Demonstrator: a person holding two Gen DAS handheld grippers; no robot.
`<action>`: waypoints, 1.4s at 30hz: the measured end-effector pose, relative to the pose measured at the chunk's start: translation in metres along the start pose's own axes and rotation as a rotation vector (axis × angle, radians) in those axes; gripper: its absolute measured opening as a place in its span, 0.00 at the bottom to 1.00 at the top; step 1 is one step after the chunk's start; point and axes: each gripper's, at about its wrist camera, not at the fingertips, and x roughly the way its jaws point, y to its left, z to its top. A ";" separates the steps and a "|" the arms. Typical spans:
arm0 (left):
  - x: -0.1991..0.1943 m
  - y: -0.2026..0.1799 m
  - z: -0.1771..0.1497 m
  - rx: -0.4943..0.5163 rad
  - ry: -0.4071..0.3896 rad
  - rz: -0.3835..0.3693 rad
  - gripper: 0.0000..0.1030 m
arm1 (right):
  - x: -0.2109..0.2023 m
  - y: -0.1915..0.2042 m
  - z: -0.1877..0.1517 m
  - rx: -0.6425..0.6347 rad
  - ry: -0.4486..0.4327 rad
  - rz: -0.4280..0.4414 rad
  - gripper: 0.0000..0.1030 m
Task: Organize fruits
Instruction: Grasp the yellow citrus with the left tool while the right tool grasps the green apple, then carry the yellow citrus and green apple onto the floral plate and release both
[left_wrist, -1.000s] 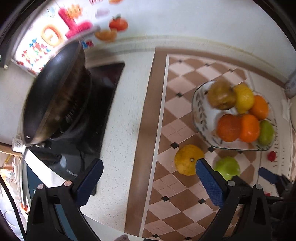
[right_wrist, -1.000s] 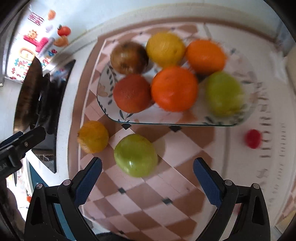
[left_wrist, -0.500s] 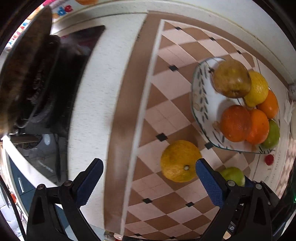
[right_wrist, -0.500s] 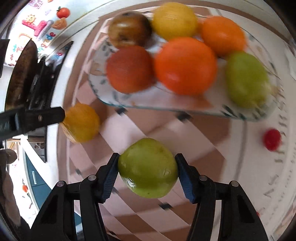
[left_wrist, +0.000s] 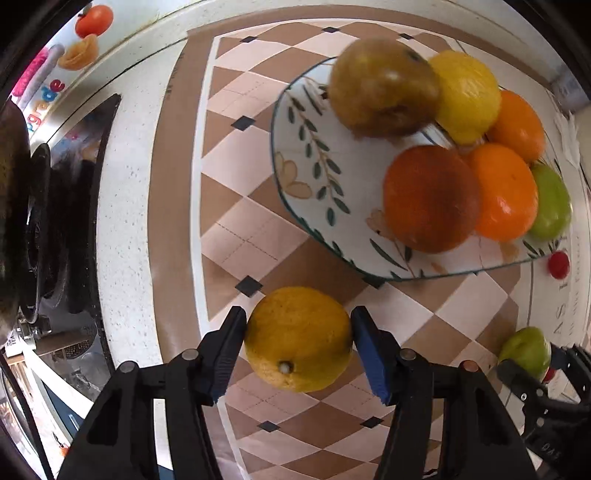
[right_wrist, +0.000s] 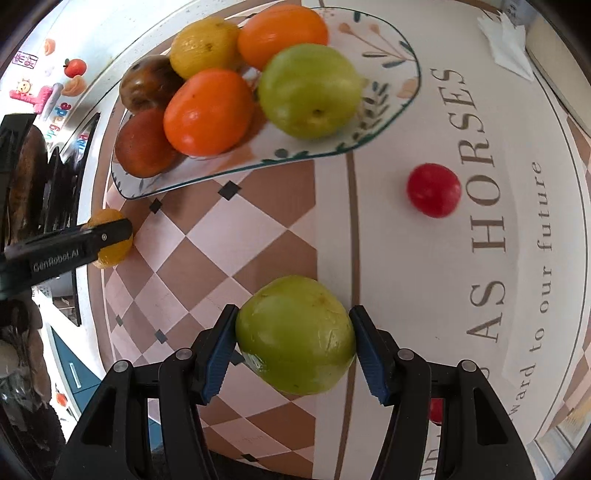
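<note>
I am mid-way through gathering the loose fruit onto the plate (left_wrist: 314, 192), the leaf-patterned dish that sits on the checked mat (left_wrist: 236, 236) beside the stove (left_wrist: 62, 221). It already carries six pieces: a brown one, a yellow one, three orange ones and a green one, crowded toward its far side, with bare plate left on the near side.

Two pieces are in hand at once. My left gripper (left_wrist: 298, 341) has just been closing, and its blue pads now sit against both sides of the yellow citrus (left_wrist: 298, 338), which looks to rest on the mat just short of the plate's rim. I judge this a fresh grasp, not yet lifted. My right gripper (right_wrist: 293, 338) is clamped on the green fruit (right_wrist: 295, 334), pads pressed to both flanks; whether it is clear of the mat I cannot tell.

Next I reckon each fruit has to come up high enough to pass the plate's raised rim, then go forward to the bare near part. The two grippers are close together, so I would take them in turn, not side by side.

Smallest, a red cherry-sized fruit (right_wrist: 434, 190) lies alone on the lettered white part of the mat, well apart from the plate. It is left for later.
</note>
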 end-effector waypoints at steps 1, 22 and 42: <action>-0.001 -0.002 -0.004 -0.005 0.002 -0.016 0.55 | 0.000 -0.002 0.000 0.003 0.003 0.007 0.62; -0.052 -0.009 -0.034 -0.069 -0.035 -0.162 0.54 | -0.036 -0.002 0.030 0.084 -0.037 0.177 0.61; -0.046 -0.008 -0.038 -0.037 0.151 -0.358 0.48 | -0.071 -0.034 0.101 0.121 -0.119 0.143 0.61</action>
